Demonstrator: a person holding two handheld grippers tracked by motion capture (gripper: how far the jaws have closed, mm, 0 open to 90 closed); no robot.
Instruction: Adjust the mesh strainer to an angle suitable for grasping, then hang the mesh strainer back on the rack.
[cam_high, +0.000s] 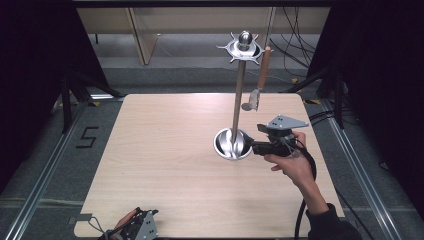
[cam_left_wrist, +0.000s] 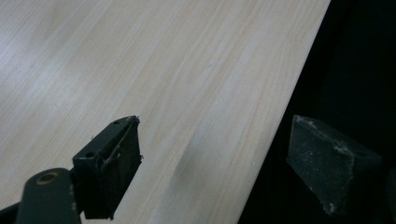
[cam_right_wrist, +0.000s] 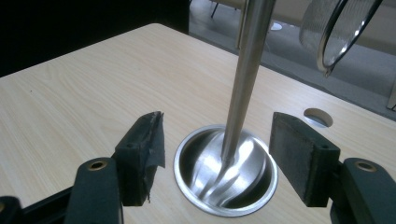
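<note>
Right tongs (cam_high: 256, 143) are spread apart, sitting just beside the dished base of the metal rack stand (cam_high: 233, 143) on the counter (cam_high: 165, 150), w/ a strainer (cam_high: 259, 80) hanging off the top. Left tongs (cam_high: 136, 223) also apart, down at the near counter edge.

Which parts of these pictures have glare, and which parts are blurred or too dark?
Right gripper view: bright glare streaks inside the steel bowl base; the strainer at top right is blurred. Left gripper view: the table is evenly lit, with black beyond its edge. High view: both side margins are almost black; the hanging utensil is small and soft.
</note>
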